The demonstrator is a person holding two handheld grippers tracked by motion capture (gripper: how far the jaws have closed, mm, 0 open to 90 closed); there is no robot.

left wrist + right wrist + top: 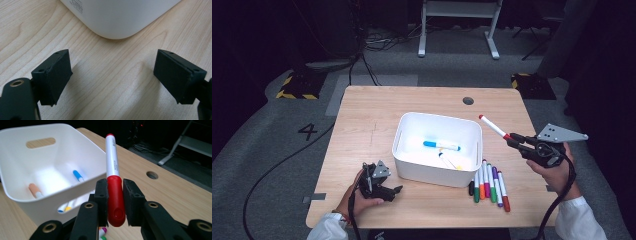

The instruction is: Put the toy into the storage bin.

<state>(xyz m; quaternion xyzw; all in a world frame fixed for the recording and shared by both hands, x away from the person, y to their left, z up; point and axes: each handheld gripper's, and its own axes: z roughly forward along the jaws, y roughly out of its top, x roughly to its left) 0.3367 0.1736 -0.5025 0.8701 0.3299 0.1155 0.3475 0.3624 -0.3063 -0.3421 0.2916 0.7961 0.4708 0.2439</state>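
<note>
Right claw (115, 195) clenched on red marker (113, 167), raised beside white bin (438, 145). Left claw (112, 75) released, low over bench (362, 115) near bin corner. 6 markers (489, 184) lying beside bin.

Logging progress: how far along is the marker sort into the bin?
Done: blue marker and at least two more lie in the white bin. In hand: right gripper clamps the red marker beside the bin. Left: six markers on the table. Left gripper open, idle.
</note>
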